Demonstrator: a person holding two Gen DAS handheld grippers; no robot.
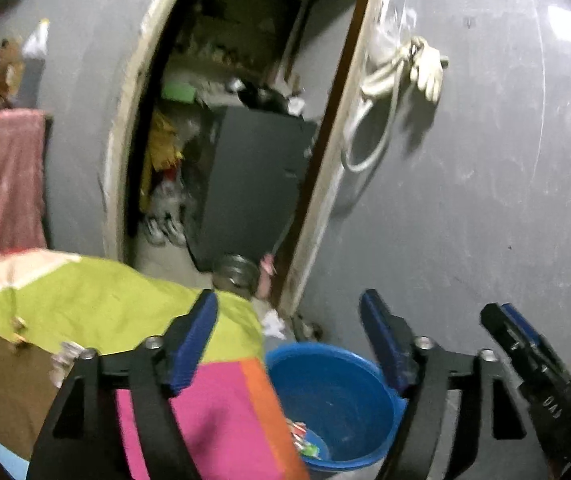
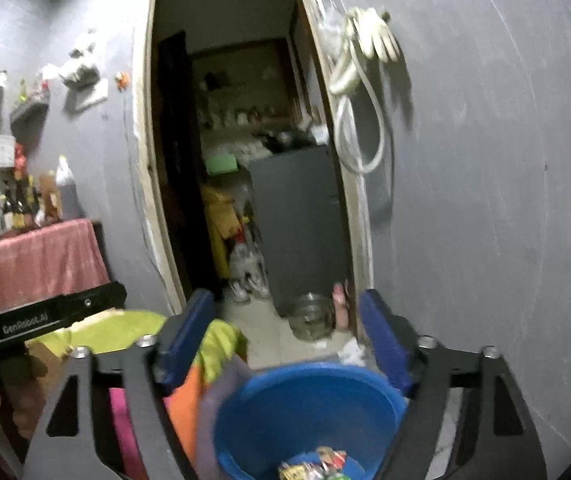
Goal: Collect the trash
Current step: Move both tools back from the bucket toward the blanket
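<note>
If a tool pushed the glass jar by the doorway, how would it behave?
The jar looks like clear glass, so probably heavy for its size, slippery and breakable. It stands squat and upright on the floor, so it would likelier slide than tip.

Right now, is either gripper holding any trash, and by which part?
Nothing is held. The left gripper and the right gripper both stand open with nothing between the fingers. Wrappers lie at the bottom of the blue bucket.

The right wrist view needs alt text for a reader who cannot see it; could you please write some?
An open right claw, holding nothing, hangs over a blue bucket with colourful wrappers at its bottom. Beyond, a doorway in a grey wall shows a cluttered room; a glass jar stands on the floor at its threshold.
</note>
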